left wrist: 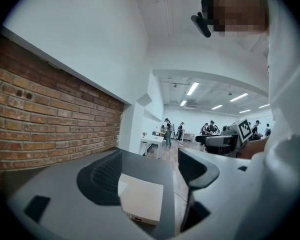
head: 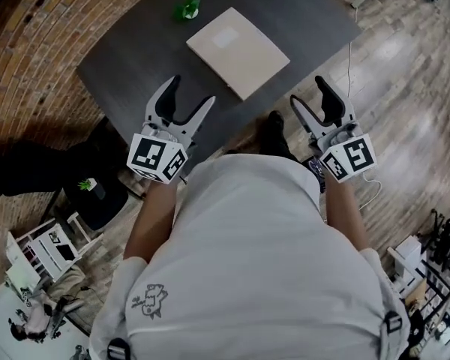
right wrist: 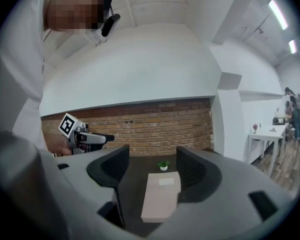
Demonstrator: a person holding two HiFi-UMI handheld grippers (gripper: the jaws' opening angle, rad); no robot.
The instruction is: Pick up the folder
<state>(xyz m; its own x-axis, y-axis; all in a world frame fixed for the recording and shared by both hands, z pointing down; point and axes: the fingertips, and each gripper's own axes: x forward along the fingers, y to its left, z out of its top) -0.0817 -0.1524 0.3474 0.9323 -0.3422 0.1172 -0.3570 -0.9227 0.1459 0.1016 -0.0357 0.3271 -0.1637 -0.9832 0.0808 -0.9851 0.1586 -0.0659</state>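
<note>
The beige folder (head: 238,51) is shown lying flat on the dark table (head: 127,66), with the left gripper (head: 192,91) and right gripper (head: 307,90) held short of it, jaws apart and empty.

Head view: the worktop (head: 127,66) loses its far corner to the picture's top edge. Its near corner is covered by the left gripper (head: 191,90) and the person's torso (head: 247,261). The pale label (head: 226,37) on the folder (head: 247,60) is too small to read. The green item (head: 187,9) by the worktop's far left edge is too small to identify from this view.

Left gripper view: a small mark (left wrist: 136,217) on the folder's near end cannot be made out. The people (left wrist: 168,132) in the far room are too small to describe.
</note>
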